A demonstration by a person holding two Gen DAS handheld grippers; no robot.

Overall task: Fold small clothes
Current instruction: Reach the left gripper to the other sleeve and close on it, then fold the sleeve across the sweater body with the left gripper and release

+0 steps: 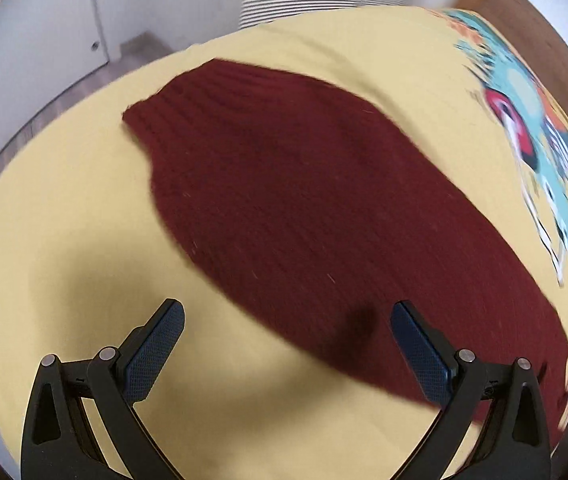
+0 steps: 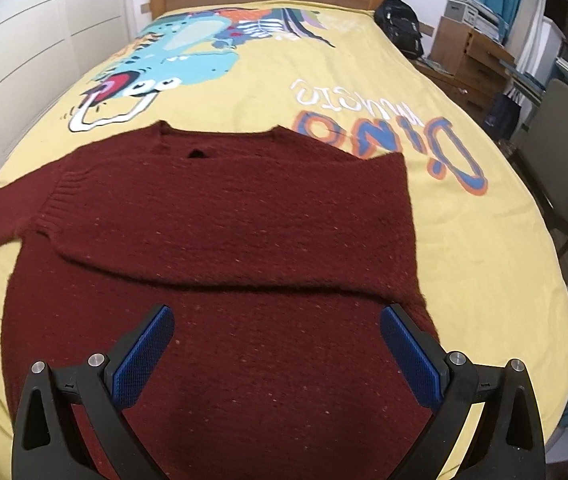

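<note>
Flat on yellow bedspread (image 2: 464,240), maroon sweater (image 2: 224,220), one sleeve folded across.

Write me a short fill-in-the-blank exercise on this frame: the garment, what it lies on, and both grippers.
1. The dark red sweater lies on a ____ bedspread.
2. One sleeve is folded ____ the sweater's body.
3. The right gripper has its fingers ____, holding nothing.
4. The left gripper hovers over the other ____, fingers apart.

Missing words: yellow; across; open; sleeve
</note>
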